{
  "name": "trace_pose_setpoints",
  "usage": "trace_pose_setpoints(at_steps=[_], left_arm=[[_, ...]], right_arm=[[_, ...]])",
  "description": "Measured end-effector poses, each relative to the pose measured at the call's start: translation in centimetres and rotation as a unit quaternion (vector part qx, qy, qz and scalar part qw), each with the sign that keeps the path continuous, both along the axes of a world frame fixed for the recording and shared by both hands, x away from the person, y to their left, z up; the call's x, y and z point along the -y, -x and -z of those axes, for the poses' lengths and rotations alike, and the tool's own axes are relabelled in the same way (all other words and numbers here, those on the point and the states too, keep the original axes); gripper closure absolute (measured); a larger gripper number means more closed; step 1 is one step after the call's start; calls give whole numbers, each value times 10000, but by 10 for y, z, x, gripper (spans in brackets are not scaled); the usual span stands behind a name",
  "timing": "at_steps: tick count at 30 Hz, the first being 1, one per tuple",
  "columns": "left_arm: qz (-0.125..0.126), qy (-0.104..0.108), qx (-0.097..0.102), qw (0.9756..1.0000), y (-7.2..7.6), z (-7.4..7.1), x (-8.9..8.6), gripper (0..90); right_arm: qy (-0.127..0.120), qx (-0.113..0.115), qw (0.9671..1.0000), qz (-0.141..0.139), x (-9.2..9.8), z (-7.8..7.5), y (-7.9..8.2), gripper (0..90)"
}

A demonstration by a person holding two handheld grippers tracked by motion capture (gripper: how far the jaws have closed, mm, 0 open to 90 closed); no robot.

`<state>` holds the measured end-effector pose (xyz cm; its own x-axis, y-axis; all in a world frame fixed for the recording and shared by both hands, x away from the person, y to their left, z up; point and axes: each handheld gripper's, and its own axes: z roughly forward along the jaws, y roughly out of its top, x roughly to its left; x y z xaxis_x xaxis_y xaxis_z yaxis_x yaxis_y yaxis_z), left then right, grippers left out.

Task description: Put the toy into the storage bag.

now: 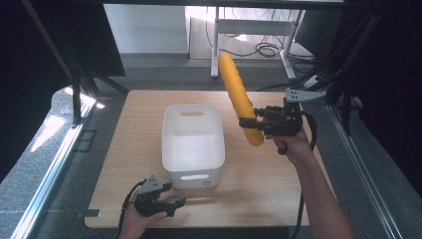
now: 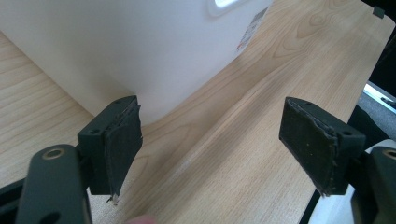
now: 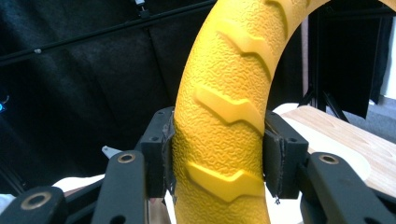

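Two black jaws of the right gripper (image 3: 217, 161) are clamped on the sides of a long yellow textured roll (image 3: 224, 135), gripping it near its lower end. In the high view the right gripper (image 1: 251, 123) holds this yellow roll (image 1: 238, 94) in the air, tilted, its long upper part leaning up and away, just to the right of the white bin (image 1: 193, 144) on the wooden table (image 1: 278, 184). The likely step is laying the roll into the bin. To do it well, the hand should carry the roll leftward over the bin's opening, turn it to lie along the bin's longer side, and lower the free end in first, since the roll looks longer than the bin. The right forearm reaches in from the lower right, wrist roughly level, jaws pointing left. The left gripper (image 1: 174, 204) rests low by the bin's near wall, its jaws apart around nothing, pointing toward the white bin (image 2: 140, 46).
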<state>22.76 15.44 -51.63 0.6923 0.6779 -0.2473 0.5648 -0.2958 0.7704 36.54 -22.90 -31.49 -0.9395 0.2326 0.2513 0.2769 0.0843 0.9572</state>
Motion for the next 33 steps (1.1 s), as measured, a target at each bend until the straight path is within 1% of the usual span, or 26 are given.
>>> trace_pose_setpoints(at_steps=[5, 17, 19, 26, 33], left_arm=[[0, 1, -1, 10000, 0, 1, 1, 213], [2, 5, -8, 10000, 0, 1, 0, 213], [-2, 6, -7, 10000, 0, 1, 0, 213], [5, 6, -11, 10000, 0, 1, 1, 213], [5, 9, -14, 10000, 0, 1, 0, 213]], right_arm=[[-49, 50, 10000, -68, -5, -5, 2, 520], [-101, 148, 9997, -134, -12, -14, 5, 520], [-123, 191, 9996, -150, -14, -17, 6, 520], [-199, 204, 9993, -224, -18, -19, 7, 520], [-181, 206, 9993, -251, -23, -20, 6, 519]])
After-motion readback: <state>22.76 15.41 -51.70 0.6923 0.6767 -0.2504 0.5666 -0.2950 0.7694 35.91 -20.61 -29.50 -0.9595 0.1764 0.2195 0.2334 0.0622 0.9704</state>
